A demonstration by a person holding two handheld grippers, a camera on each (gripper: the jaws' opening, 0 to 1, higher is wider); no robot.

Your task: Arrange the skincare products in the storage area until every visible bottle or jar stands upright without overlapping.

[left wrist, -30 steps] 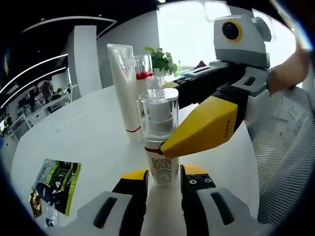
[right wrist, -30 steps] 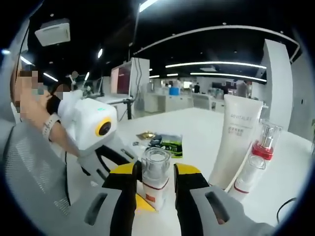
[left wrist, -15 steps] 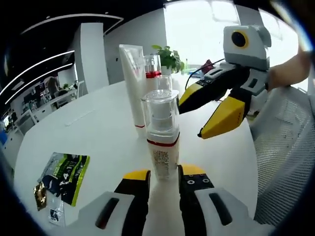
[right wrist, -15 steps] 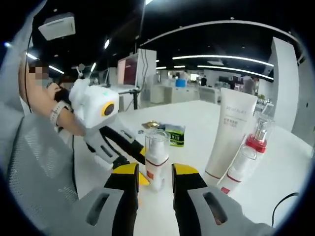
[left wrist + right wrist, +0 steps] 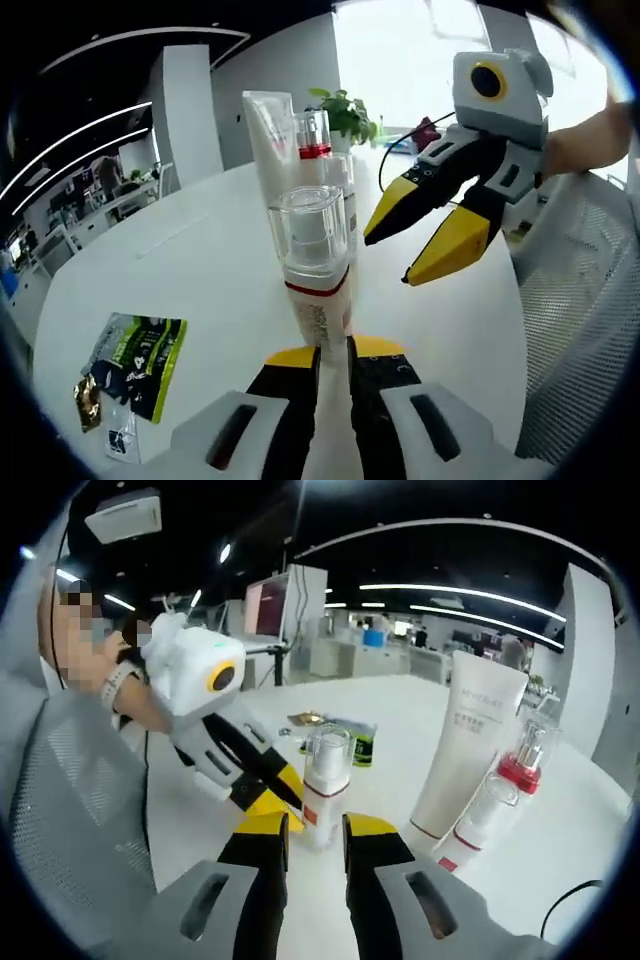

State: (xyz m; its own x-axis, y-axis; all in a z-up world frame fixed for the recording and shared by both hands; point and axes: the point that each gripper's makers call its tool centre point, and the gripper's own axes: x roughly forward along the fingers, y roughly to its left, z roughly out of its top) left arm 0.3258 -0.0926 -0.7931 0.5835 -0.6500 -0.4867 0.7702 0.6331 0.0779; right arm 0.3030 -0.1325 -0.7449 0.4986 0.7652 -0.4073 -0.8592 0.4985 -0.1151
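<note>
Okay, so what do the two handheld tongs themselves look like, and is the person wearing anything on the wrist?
The right tongs have tapered yellow tips on black linkages under a pale grey housing. The left tongs match: white-grey housing, black links, yellow tips. A light wristband sits on the wrist behind them. In each own view, the jaws have yellow pads on black and grey moulded bases with dark slots.

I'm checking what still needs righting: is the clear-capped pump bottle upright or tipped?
Slightly tipped: the clear-capped pump bottle leans left between the left gripper's jaws, unlike the straight white tube.
</note>
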